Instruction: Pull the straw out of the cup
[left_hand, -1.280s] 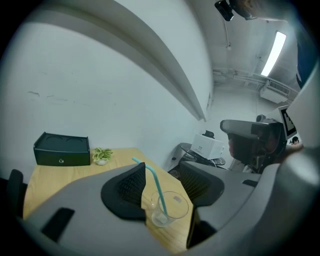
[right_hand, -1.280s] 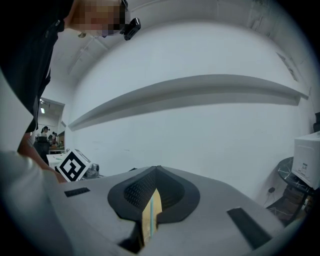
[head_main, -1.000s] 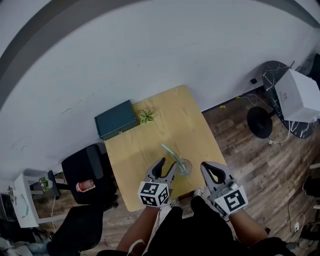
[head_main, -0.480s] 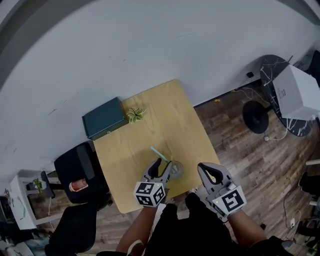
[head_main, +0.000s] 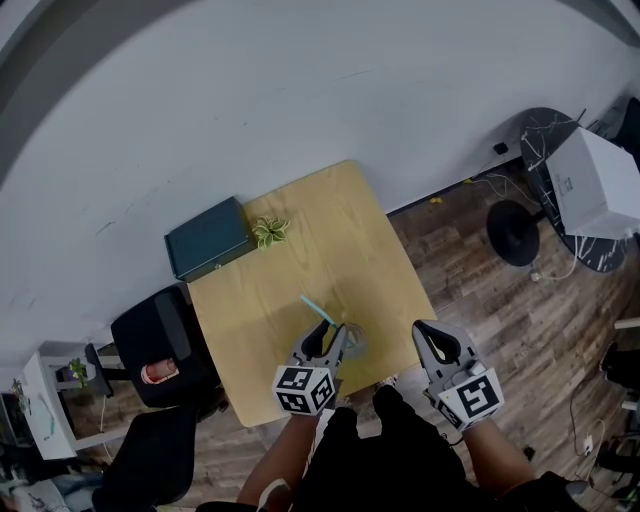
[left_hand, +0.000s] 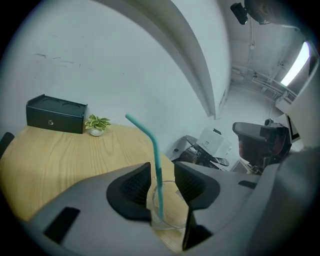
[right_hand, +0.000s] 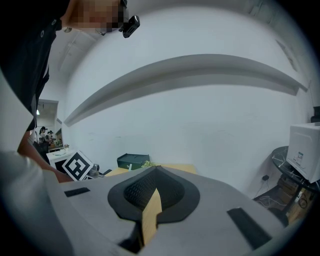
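— What are the tools like?
— The left gripper (head_main: 332, 338) and the right gripper (head_main: 433, 338) are smooth grey moulded shells, each with a cube (head_main: 305, 388) of black-and-white square markers at the back. The fingers (left_hand: 131, 188) carry black ribbed pads (the left pair is closing, with the straw (left_hand: 156, 150) and the cup (left_hand: 173, 220) between them).
— And the clothes?
— Dark clothing (head_main: 400, 470), nearly black.

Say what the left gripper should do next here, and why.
Probably finish closing the left gripper on the cup: its jaws are closing around cup and straw, pads not yet clearly pressing. A steadied cup lets the right gripper, now shut, take the straw.
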